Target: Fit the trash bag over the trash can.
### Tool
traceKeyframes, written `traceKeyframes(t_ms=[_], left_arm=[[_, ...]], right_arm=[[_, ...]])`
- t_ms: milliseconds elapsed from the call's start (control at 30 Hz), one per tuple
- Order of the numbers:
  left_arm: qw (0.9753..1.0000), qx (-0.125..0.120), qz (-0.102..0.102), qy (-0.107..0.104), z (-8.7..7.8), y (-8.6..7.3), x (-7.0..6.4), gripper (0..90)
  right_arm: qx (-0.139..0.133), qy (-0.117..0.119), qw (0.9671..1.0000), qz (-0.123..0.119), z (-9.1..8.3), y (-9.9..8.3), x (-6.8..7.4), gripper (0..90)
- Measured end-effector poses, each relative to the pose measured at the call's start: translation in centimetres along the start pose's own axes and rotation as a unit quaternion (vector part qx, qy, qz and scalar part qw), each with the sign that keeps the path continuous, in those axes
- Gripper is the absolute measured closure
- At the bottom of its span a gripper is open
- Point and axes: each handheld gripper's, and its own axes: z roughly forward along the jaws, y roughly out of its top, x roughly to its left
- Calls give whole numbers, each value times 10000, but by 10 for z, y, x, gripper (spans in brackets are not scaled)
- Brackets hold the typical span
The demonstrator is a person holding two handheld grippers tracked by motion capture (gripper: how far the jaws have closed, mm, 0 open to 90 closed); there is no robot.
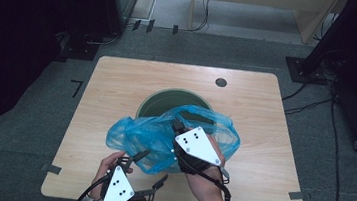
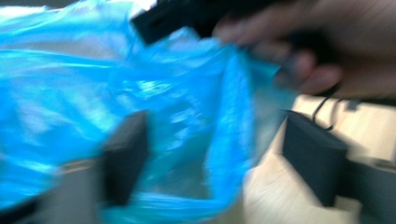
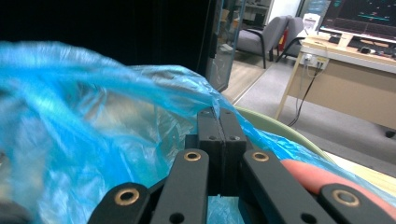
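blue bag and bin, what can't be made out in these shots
- High view: the near rim and inside of the green bin, covered by the blue bag.
- Left gripper view: motion blur; whether the left tongs touch the bag is unclear.
- Right gripper view: the bag edge inside the shut right tongs, hidden by the jaws.

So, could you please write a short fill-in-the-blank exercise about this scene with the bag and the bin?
1. The thin plastic bag is ____ in colour.
2. The right gripper has its jaws ____ on the bag's edge.
3. The left gripper has its jaws ____, with bag film between them.
4. The round bin stands on the ____ table.

Missing words: blue; shut; open; wooden
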Motion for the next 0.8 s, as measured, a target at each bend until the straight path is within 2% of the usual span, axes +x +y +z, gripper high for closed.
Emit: traceKeyframes(t_ms=[33,67,167,200,233,267,300,367,400,433,500,567,600,633,800], left_arm=[[10000,78,-12,-17,2,-3,1,515],[10000,85,-27,-41,2,-6,3,515],[9997,184,10,-132,2,-15,9,698],[9997,217,11,-135,2,-17,11,774],[9995,259,3,-154,1,-19,14,774],[9992,341,-90,-210,0,-25,23,822],[9992,341,-90,-210,0,-25,23,835],[9985,445,-139,-296,0,-31,31,849],[9980,506,-126,-351,0,-34,35,849],[9974,609,-109,-366,0,-40,40,849],[9971,661,-156,-358,1,-43,44,847],[9963,782,-281,-207,2,-50,54,841],[9963,782,-281,-207,2,-50,54,840],[9954,873,-372,-101,4,-55,62,838],[9927,1058,-577,38,7,-66,74,838]], right_arm=[[2,-14,10000,14,-1,0,-2,900],[2,-14,10000,14,-1,0,-2,900],[3,-77,10000,27,-2,0,-9,900],[0,-143,9999,52,-2,1,-15,900],[0,-143,9999,52,-2,1,-15,900],[8,-226,9997,99,-3,1,-23,900],[8,-226,9997,99,-3,1,-23,900],[54,-289,9995,141,-3,2,-34,900],[54,-289,9995,141,-3,2,-34,900],[91,-358,9992,164,-4,2,-44,900],[102,-370,9991,188,-4,2,-47,900],[110,-401,9986,327,-4,2,-60,900],[110,-401,9986,327,-4,2,-60,900],[106,-400,9984,375,-4,1,-68,900],[158,-448,9981,403,0,-5,-78,900]])
